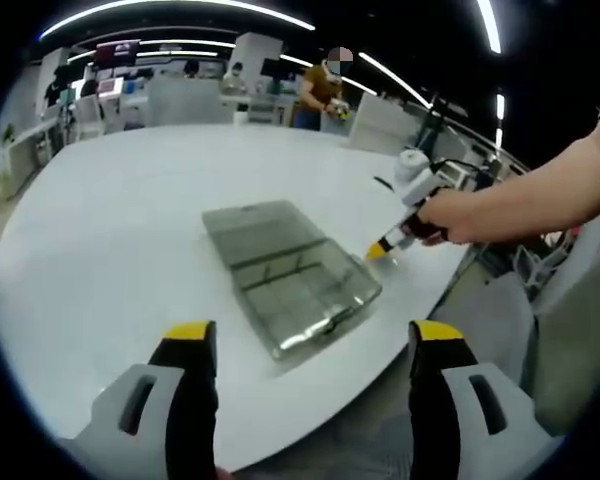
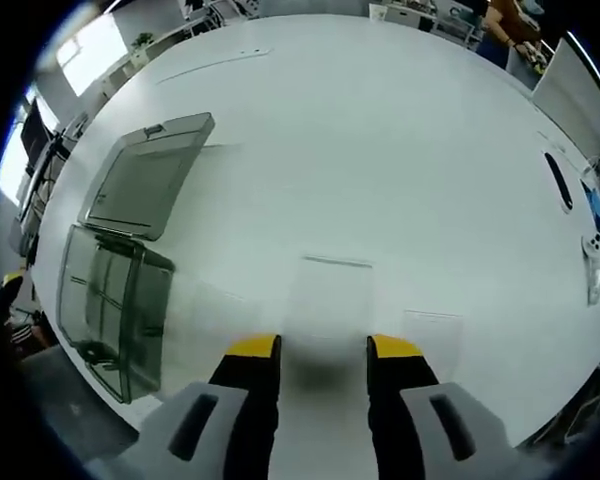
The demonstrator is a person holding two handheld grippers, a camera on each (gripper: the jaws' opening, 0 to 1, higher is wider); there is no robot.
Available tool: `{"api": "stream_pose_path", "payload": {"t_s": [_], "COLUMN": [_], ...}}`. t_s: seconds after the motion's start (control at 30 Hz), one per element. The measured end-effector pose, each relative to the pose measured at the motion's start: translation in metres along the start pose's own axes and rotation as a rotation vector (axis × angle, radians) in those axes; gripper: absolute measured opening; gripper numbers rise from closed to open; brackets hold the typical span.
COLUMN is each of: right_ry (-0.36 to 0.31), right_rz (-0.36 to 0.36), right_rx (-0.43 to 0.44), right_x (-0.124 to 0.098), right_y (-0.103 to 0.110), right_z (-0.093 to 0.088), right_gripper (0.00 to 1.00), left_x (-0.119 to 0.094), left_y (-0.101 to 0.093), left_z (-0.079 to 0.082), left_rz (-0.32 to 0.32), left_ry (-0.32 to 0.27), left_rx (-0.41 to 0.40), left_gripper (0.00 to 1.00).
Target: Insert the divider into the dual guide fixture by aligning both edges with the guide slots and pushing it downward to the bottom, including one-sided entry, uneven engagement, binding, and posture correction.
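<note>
Your left gripper hangs over the near table edge with jaws wide and nothing between them; beyond it the clear dual guide fixture sits on the white table with its lid laid back, and your right hand holds the other gripper just right of it. Your right gripper points down at the table, jaws narrowly parted and bare, with 2 clear dividers lying flat, 1 just ahead and 1 to its right, the fixture well left.

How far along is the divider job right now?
Done: the clear box sits open, lid flat on the table. In hand: the right gripper, open, is over a clear divider lying flat. Left: grasp it, seat it. Left gripper is open.
</note>
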State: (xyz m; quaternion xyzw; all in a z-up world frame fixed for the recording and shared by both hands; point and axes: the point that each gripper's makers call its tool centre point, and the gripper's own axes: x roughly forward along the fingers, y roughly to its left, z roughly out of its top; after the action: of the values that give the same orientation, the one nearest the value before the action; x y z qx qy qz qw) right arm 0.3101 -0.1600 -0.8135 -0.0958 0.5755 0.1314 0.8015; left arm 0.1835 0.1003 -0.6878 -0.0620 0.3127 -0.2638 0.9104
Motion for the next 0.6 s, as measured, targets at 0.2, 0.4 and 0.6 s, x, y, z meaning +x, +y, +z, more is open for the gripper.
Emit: {"api": "stream_pose_path", "payload": {"t_s": [0.2, 0.4, 0.6], "right_ry": [0.003, -0.004, -0.024], "right_rz": [0.015, 0.034, 0.052], "right_rx": [-0.038, -0.061, -0.080], "right_x": [0.0017, 0.0047, 0.0041], "right_y": [-0.0013, -0.0040, -0.0047], "right_z": [0.0000, 0.0009, 0.0023], "right_gripper": [0.29, 0.29, 0.27], "left_x": [-0.0004, 0.0007, 0.0013], "left_y": [-0.0011, -0.0014, -0.0026], "left_z": [0.0017, 0.0027, 0.0005], "left_rz": [-0.002, -0.006, -0.010], "left_ry": [0.001, 0.000, 0.006], "left_rx": [0.007, 0.013, 0.017], "left_gripper": [0.76, 0.76, 0.76]}}
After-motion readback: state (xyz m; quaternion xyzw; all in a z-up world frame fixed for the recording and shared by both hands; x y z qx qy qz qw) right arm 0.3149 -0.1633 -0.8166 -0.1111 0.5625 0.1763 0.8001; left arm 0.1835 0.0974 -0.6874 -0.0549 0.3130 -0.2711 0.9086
